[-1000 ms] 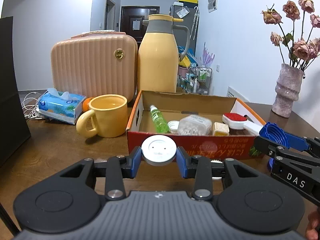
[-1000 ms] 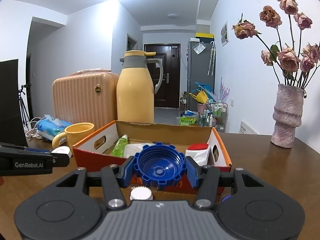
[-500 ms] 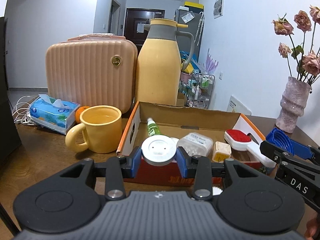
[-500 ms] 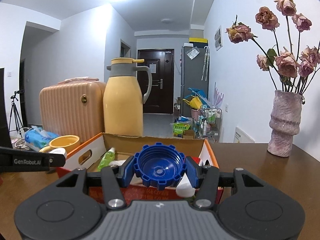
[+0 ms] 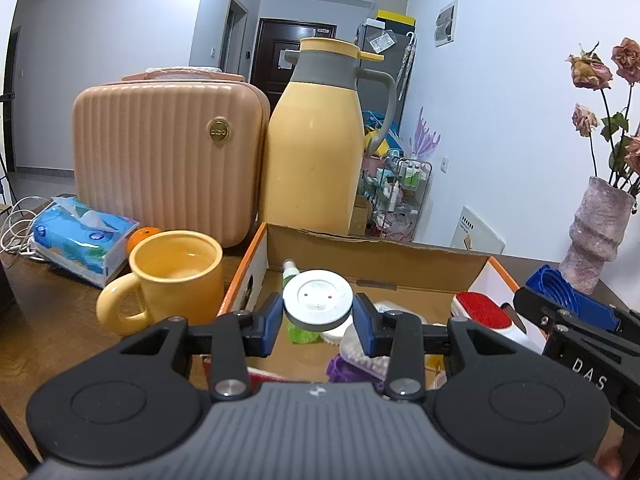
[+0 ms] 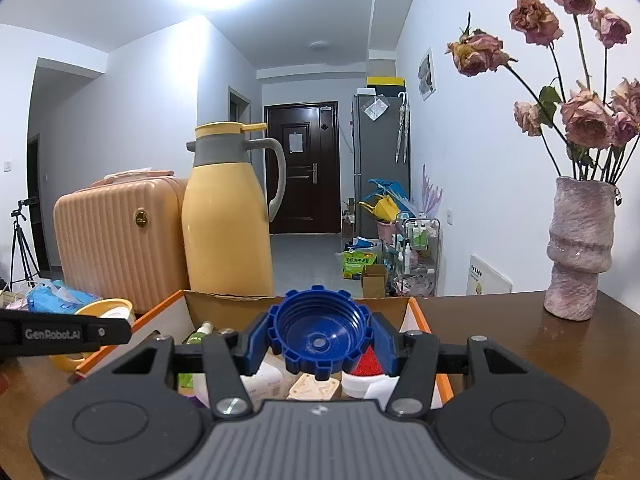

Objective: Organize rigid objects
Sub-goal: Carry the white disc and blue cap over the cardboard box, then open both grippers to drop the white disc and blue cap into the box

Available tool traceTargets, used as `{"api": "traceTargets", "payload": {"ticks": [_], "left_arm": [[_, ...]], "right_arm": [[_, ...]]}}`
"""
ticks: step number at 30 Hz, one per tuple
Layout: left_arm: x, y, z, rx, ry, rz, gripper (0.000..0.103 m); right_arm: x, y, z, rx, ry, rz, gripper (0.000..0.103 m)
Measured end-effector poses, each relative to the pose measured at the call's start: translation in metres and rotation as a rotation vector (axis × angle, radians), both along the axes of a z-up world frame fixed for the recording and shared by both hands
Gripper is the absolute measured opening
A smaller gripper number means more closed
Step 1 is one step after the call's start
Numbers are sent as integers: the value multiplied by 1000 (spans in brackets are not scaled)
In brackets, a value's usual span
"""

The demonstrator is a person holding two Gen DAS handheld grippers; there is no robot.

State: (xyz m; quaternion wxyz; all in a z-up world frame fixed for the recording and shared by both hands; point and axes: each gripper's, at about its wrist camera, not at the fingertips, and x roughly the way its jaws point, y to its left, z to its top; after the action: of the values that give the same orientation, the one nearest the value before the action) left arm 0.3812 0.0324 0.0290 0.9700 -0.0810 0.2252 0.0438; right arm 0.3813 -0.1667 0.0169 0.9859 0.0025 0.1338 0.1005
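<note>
Wooden table point(image 6: 520, 344); tongs point(image 5: 318, 318) clamp white lid point(image 5: 318, 299) over cardboard box point(image 5: 380, 258).

My right gripper point(image 6: 319, 340) clamps a blue ribbed cap point(image 6: 318, 334) between its two blue pads point(image 6: 256, 344), the cap's hollow side facing back at me. Just under and beyond my fingertips sits an open cardboard box point(image 6: 420, 312) with orange edges; inside it, below the cap, I see a green bottle point(image 6: 198, 332), a white pack point(image 6: 264, 380), a pale cream block point(image 6: 314, 388) and a white-and-red piece point(image 6: 364, 368). The left gripper point(image 6: 60, 334) reaches in from my left, in front of a yellow mug point(image 6: 100, 306). Farther ahead stand a yellow jug point(image 6: 228, 216) and a peach case point(image 6: 116, 236). Well off to my right stands a vase of dried roses point(image 6: 578, 252) on the wooden table point(image 6: 520, 328).
</note>
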Motion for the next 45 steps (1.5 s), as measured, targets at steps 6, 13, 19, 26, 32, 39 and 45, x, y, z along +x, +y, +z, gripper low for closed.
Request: {"api": "traceTargets", "payload": {"ticks": [6,13,19,26,32,39,45], "left_arm": [[20,0,-2,1,0,2,39],[40,0,-5,11,5,3,39],[59,0,-12,25,30,2,39],[73,2,-19,41,40,-5,39],[76,6,-20,53,34,29,80],[73,17,-19,38,15,111,103],[74,20,-20,39,28,114,103]], "right_arm": [[19,2,-1,0,12,6,53],[36,7,-2,-4,20,6,53],[59,14,-5,-30,45,17,53],[77,19,-12,-55,80,30,53],[88,18,-16,-68,126,38,78],[88,10,-18,-61,137,-5,103],[86,4,-18,-38,130,-20,103]]}}
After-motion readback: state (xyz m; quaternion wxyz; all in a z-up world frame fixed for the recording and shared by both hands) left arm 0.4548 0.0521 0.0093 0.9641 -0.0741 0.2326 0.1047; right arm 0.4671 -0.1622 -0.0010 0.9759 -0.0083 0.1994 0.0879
